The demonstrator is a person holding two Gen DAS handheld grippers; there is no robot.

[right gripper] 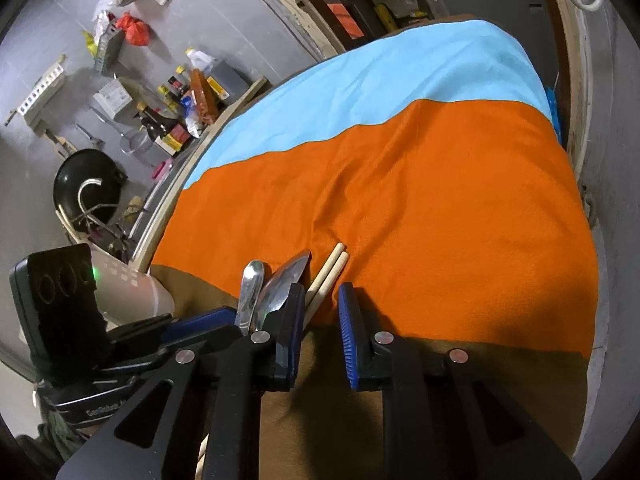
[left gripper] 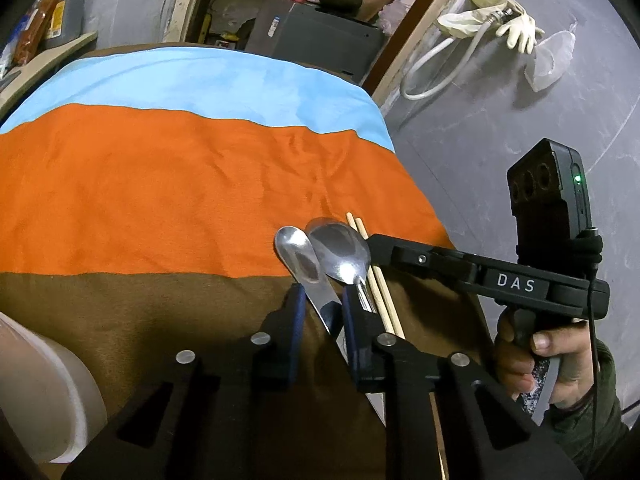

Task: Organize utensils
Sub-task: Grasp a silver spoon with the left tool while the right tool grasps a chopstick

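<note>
Two spoons (left gripper: pixel 320 256) and a pair of chopsticks (left gripper: pixel 376 280) lie together on the cloth (left gripper: pixel 160 184), near its orange/brown border. L gripper (left gripper: pixel 320 304) nearly closed round one spoon's handle, pads prob touching it. R gripper (right gripper: pixel 320 312) narrow, straddling the chopsticks; grip can't tell

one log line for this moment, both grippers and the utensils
left gripper: flat spoon handle between jaws, grip unclear | right gripper: open around chopsticks | round spoon: beside flat spoon on cloth
</note>
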